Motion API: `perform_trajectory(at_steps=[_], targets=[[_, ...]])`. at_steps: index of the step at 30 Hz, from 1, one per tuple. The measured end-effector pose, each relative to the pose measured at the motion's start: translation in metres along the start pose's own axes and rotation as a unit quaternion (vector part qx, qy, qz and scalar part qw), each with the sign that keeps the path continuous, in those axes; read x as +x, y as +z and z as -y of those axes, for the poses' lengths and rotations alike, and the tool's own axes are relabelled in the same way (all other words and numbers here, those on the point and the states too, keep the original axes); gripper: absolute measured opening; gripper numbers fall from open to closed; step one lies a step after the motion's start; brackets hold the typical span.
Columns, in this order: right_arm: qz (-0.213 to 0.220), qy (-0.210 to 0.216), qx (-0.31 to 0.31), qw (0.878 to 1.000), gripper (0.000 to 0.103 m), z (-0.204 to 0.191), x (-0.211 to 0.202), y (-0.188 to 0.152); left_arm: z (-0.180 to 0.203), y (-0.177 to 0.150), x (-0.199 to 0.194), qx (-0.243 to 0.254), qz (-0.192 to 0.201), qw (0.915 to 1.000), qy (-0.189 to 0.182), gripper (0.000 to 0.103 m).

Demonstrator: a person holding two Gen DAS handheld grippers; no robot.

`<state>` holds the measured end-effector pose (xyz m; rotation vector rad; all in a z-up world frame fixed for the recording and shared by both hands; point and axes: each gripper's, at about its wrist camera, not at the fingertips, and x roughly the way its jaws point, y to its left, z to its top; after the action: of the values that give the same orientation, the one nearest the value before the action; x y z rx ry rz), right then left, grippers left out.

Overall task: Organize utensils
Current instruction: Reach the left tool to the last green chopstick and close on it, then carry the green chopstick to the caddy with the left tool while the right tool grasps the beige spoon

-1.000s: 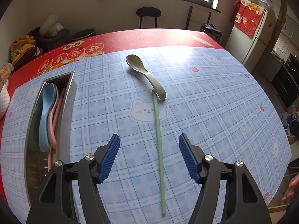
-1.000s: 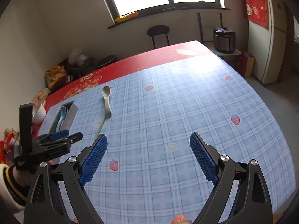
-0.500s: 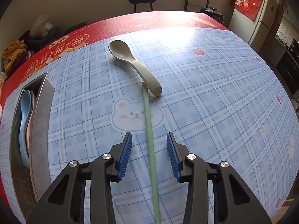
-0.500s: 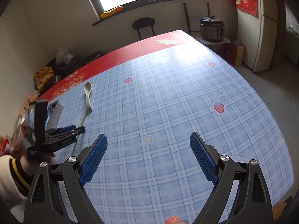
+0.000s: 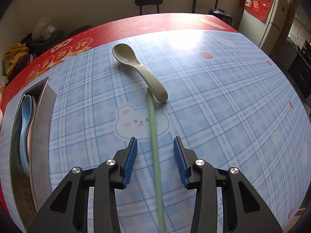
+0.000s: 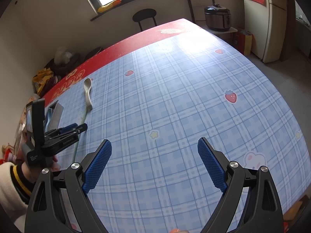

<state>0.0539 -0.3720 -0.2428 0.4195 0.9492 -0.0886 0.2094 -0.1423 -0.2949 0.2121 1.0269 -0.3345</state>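
The left gripper [image 5: 155, 160] straddles one green chopstick [image 5: 155, 155], pads apart and clear of it after narrowing. The right gripper [image 6: 154, 165] gapes empty. At 11 o'clock lies one grey spoon [image 5: 136, 69]; at 9, a steel tray [image 5: 41, 136] half-hides two spoons. The red border's characters are unreadable.

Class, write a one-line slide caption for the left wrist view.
Left gripper straddles the green chopstick, jaws open either side, grey spoon beyond.
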Motion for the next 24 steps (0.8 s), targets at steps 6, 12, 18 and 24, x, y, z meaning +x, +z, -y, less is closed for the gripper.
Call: perform_trajectory(at_steps=[6,12,18,24], targets=[[-0.006,-0.003,0.014,1.0,0.087,0.005,0.002,-0.005,0.002,-0.003,-0.001,0.003,0.008,1.0,0.004,0.039],[-0.013,-0.006,0.025,1.0,0.087,0.009,0.002,-0.009,0.001,-0.001,-0.002,0.0,0.001,1.0,-0.002,0.032],[-0.004,-0.008,0.032,0.999,0.087,0.011,-0.003,-0.006,-0.005,-0.009,-0.01,-0.013,-0.019,0.9997,0.0,0.006],[-0.007,0.001,0.027,1.0,0.087,0.001,0.001,-0.006,-0.027,-0.03,-0.038,-0.046,-0.012,0.9988,-0.016,0.006]])
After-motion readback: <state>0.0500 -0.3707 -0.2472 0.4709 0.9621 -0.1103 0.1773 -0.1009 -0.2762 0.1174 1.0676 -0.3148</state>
